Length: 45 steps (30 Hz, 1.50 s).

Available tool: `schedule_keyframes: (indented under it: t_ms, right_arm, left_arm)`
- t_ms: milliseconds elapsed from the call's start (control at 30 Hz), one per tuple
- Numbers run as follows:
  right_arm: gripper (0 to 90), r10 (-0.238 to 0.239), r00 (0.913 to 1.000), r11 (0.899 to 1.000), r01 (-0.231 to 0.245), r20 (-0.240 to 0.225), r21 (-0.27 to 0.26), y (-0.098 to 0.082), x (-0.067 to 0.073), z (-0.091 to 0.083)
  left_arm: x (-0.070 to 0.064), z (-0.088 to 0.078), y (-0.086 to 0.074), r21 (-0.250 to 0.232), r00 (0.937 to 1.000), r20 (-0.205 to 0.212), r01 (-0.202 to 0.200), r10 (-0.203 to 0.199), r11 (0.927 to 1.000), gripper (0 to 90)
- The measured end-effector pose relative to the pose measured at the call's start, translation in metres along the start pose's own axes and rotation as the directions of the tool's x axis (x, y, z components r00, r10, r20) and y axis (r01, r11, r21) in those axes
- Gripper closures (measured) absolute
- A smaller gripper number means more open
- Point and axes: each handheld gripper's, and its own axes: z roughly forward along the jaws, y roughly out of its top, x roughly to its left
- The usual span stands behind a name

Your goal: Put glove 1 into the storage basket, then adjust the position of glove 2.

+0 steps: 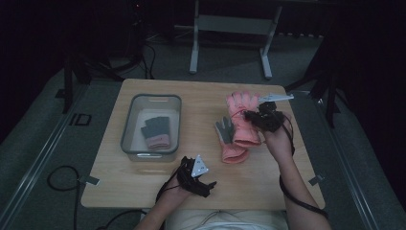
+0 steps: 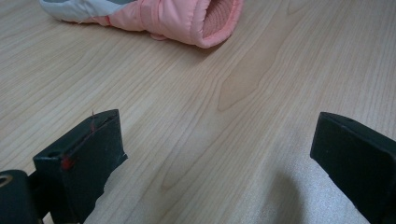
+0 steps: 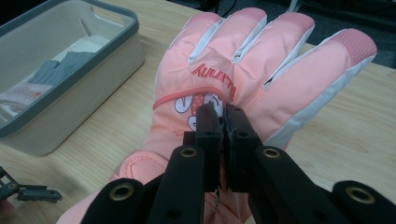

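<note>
The right hand-held gripper (image 3: 223, 122) is pinching a pink glove (image 3: 243, 74) by its back, jaws pressed together on the fabric, and is holding it above the worktop (image 1: 201, 98), to the right of the grey bin (image 1: 128, 124). A second pink glove (image 1: 229, 143) is lying on the worktop, further from the bin than the dark mitts (image 1: 156, 132) sitting inside it. The left hand-held gripper (image 2: 215, 158) is resting near the worktop's front edge, jaws spread, gripping nothing.

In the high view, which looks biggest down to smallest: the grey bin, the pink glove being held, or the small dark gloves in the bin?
1. grey bin
2. held pink glove, though raised nearer the camera, so slightly flattered
3. small dark gloves
</note>
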Motion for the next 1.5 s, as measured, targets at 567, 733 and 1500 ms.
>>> schedule_keyframes:
  t_ms: [567, 733, 1500]
  right_arm:
    - [85.5, -0.022, 0.9996, 0.986, 0.019, 0.019, 0.165, -0.038, 0.016, 0.062]
    - [84.4, -0.032, 0.9993, 0.979, 0.028, 0.018, 0.2, -0.045, 0.016, 0.078]
    - [69.3, -0.046, 0.9988, 0.994, 0.048, -0.018, 0.1, -0.033, -0.001, 0.037]
  left_arm:
    - [0.0, -0.001, 0.0, 0.0, 1.0, 0.003, -0.006, 0.006, 1.0, 2.3]
    - [0.0, 0.0, 0.0, 0.001, 1.0, 0.003, -0.004, 0.004, 1.0, 2.3]
    - [-0.003, -0.015, 0.021, -0.062, 0.9998, -0.018, -0.001, 0.0, 0.9981, 3.5]
